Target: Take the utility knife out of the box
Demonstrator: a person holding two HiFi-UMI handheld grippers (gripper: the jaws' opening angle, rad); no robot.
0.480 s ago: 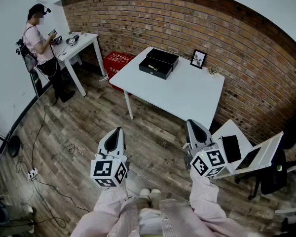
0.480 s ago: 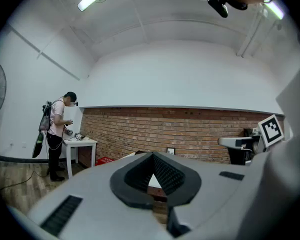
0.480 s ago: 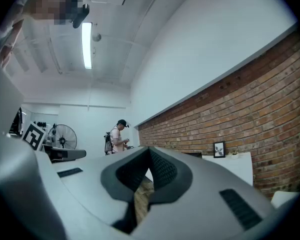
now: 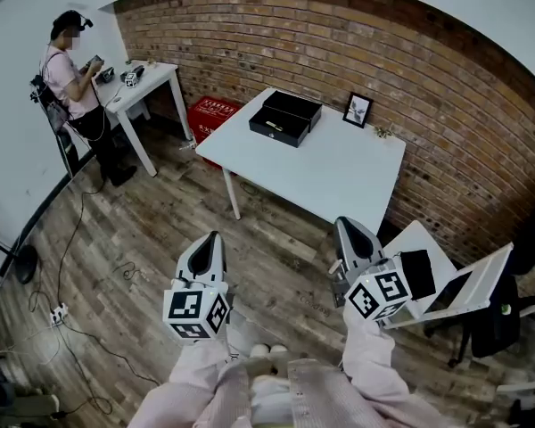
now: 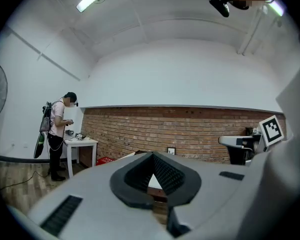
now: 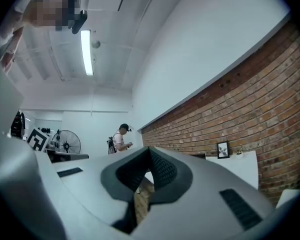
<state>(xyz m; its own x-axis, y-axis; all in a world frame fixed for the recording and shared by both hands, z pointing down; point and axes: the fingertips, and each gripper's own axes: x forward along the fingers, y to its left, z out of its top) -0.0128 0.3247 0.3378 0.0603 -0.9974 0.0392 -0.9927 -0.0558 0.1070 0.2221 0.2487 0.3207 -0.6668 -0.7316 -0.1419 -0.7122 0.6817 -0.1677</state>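
head view: at far left a person (image 4: 69,74) stands by a small table (image 4: 152,71). our left gripper (image 4: 212,237) hangs over the wood floor (image 4: 152,230), jaws together on nothing. the black box (image 4: 285,117) lies open on the white table (image 4: 339,172), well apart from us; the utility knife is too small to make out. our right gripper (image 4: 346,226) is likewise closed and empty.
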